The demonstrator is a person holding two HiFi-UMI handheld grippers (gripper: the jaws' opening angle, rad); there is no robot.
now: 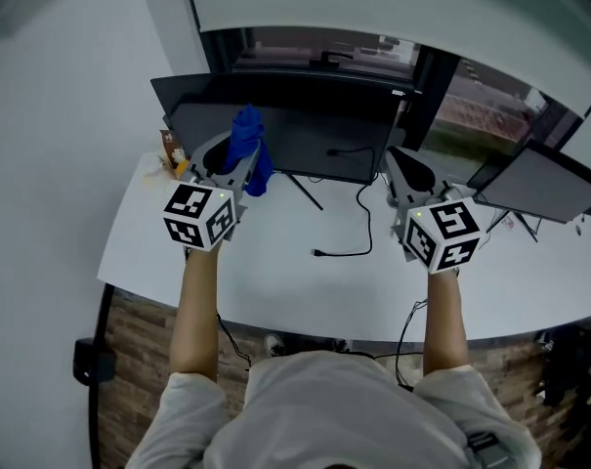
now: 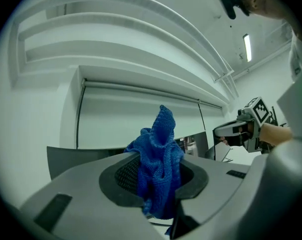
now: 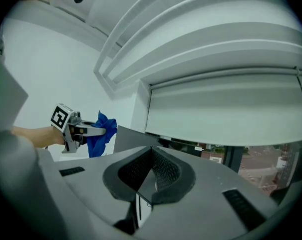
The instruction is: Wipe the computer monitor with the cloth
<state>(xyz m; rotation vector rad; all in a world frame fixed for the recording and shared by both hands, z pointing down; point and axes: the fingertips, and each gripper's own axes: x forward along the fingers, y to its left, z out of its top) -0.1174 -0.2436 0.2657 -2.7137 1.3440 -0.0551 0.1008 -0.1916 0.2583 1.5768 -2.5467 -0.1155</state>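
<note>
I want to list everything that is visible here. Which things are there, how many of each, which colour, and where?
monitors: 2, black; middle monitor at the back of the table, right monitor at its right end
cloth: 1, blue, bunched in the left gripper's jaws, in front of the middle monitor
cable: 1, black, loose on the table below the middle monitor
small item: 1, brown, table's back left; too small to name
table: 1, white, under all of these
window: 1, behind the monitors
grippers: 2, grey with black-and-white marker cubes; left gripper closed on the cloth, right gripper with jaws together, empty
forearms: 2, bare, over the table's near edge
</note>
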